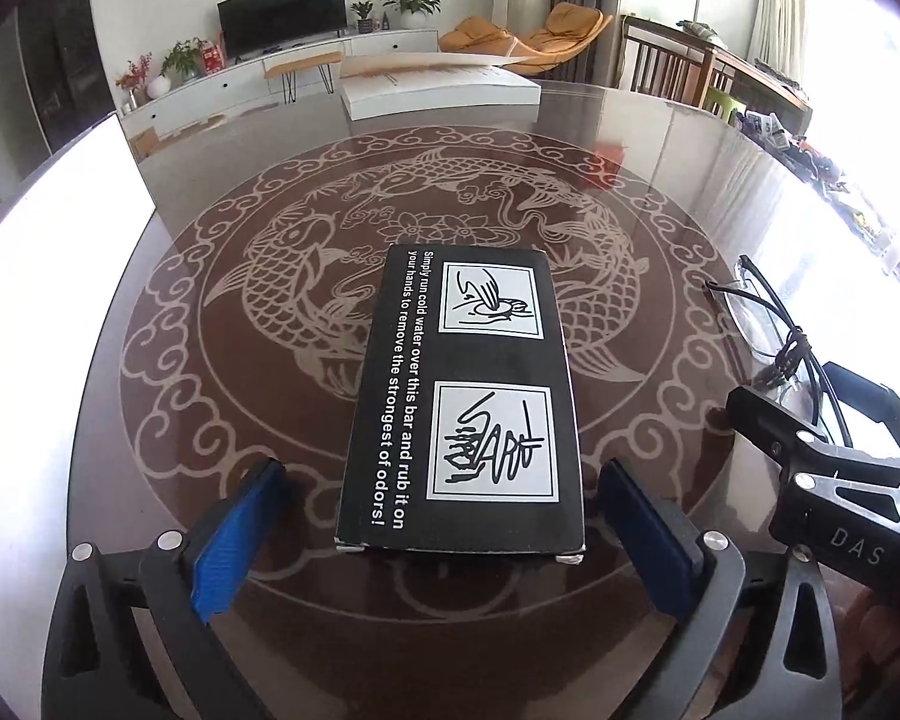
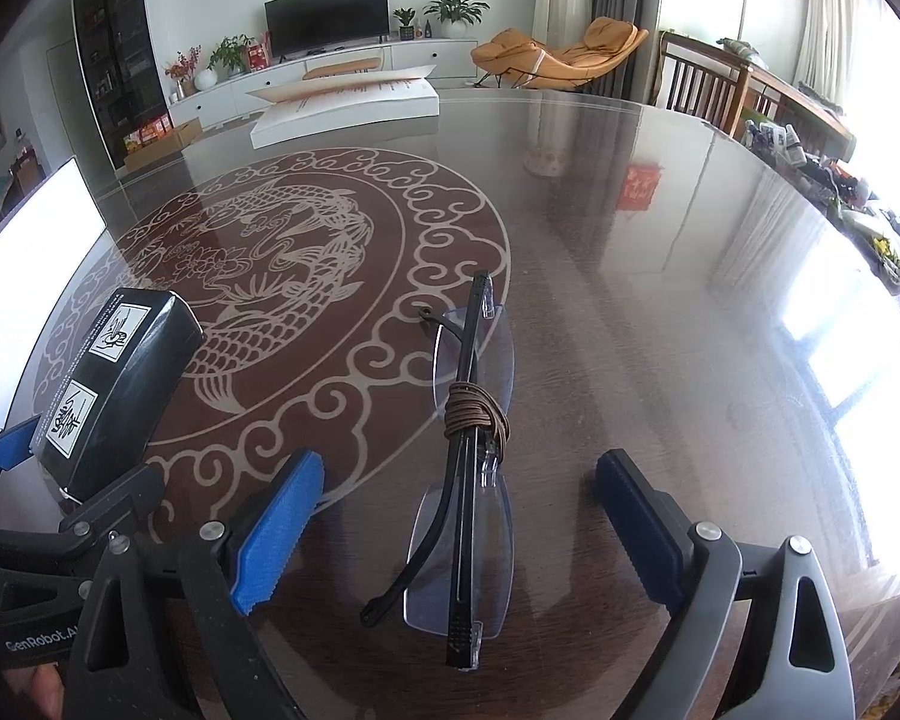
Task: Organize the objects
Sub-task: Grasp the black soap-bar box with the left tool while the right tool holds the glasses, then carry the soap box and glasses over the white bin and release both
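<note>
while both tongs gape wide over the desk (image 1: 660,138):
left tongs (image 1: 444,510): astride box (image 1: 462,402), untouched
right tongs (image 2: 459,516): astride glasses (image 2: 468,480), box at 9 o'clock

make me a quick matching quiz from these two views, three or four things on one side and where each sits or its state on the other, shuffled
Things:
1. black box
2. glasses
3. brown cord
4. white flat box

Places or states:
A. wound around the folded temples
B. far edge of the table
C. between the open left gripper fingers
D. between the open right gripper fingers

Pairs: 1-C, 2-D, 3-A, 4-B
</note>
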{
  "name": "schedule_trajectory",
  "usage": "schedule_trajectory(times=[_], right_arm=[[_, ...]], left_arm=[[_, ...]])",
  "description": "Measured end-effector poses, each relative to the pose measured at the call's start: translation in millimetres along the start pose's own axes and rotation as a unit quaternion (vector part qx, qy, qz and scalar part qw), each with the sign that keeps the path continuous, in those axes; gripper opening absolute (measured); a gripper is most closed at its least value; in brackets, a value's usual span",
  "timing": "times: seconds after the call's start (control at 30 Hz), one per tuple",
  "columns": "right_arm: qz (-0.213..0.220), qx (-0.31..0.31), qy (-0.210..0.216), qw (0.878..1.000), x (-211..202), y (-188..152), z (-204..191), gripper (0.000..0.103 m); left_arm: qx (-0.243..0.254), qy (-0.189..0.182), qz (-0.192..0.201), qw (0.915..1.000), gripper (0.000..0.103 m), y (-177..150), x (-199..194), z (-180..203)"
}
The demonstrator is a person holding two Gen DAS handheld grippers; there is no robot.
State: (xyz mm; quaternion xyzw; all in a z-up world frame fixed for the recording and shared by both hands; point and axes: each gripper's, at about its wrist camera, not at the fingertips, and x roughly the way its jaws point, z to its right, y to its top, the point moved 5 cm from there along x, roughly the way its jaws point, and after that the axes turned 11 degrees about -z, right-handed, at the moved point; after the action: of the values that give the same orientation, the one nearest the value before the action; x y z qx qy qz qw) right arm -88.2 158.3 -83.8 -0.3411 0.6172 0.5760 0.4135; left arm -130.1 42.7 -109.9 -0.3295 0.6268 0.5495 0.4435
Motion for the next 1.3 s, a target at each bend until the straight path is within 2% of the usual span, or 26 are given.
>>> schedule_trajectory(times=[0.53,0.67,0.73,0.8,0.83,0.87,0.9,0.93,0.97,1.03,1.17,1.23,1.3], right_arm=[[0.000,0.000,0.005,1.000,0.8,-0.2,-0.4,0.095],[-0.005,0.002,0.035,0.999,-0.6,1.4,4.0,0.096],[-0.028,0.006,0.050,0.998,-1.7,4.7,7.1,0.095],[-0.054,0.009,0.052,0.997,-3.0,9.0,9.0,0.077],[-0.064,0.003,0.043,0.997,-3.8,11.2,9.2,0.054],[-0.075,-0.008,0.032,0.997,-4.0,13.3,7.2,0.029],[-0.086,-0.020,0.023,0.996,-3.9,14.3,5.0,0.024],[-0.097,-0.024,0.020,0.995,-4.0,14.3,4.1,0.021],[-0.105,-0.021,0.027,0.994,-5.7,13.5,3.8,0.013],[-0.107,-0.009,0.042,0.993,-15.8,11.6,3.1,0.010],[-0.077,-0.019,0.077,0.994,-55.1,11.1,-21.0,0.010],[-0.056,-0.030,0.107,0.992,-81.2,12.8,-44.4,0.010],[-0.037,-0.043,0.150,0.987,-110.2,14.8,-75.6,0.010]], left_arm=[[0.001,-0.001,-0.002,1.0000,0.103,-1.8,-1.0,1.5],[0.028,-0.012,-0.031,0.9990,0.103,5.4,1.7,1.3],[0.029,-0.010,-0.048,0.9984,0.103,10.9,4.0,-1.1],[0.022,0.003,-0.043,0.9988,0.103,16.5,3.5,-5.6],[0.021,0.003,-0.035,0.9992,0.088,18.9,1.2,-6.8],[0.021,-0.011,-0.031,0.9992,0.064,20.5,-1.0,-6.1],[0.019,-0.013,-0.027,0.9994,0.058,21.1,-3.8,-5.6],[0.017,-0.003,-0.021,0.9996,0.058,20.9,-7.7,-6.5],[0.013,-0.013,-0.010,0.9998,0.057,19.5,-13.9,-7.4],[-0.001,-0.038,0.006,0.9993,0.057,12.8,-31.7,-11.0],[-0.031,-0.102,0.037,0.9935,0.057,-9.2,-84.0,-25.4],[-0.036,-0.117,0.059,0.9908,0.057,-19.7,-116.9,-41.3],[-0.038,-0.113,0.083,0.9894,0.057,-28.8,-150.8,-66.2]])
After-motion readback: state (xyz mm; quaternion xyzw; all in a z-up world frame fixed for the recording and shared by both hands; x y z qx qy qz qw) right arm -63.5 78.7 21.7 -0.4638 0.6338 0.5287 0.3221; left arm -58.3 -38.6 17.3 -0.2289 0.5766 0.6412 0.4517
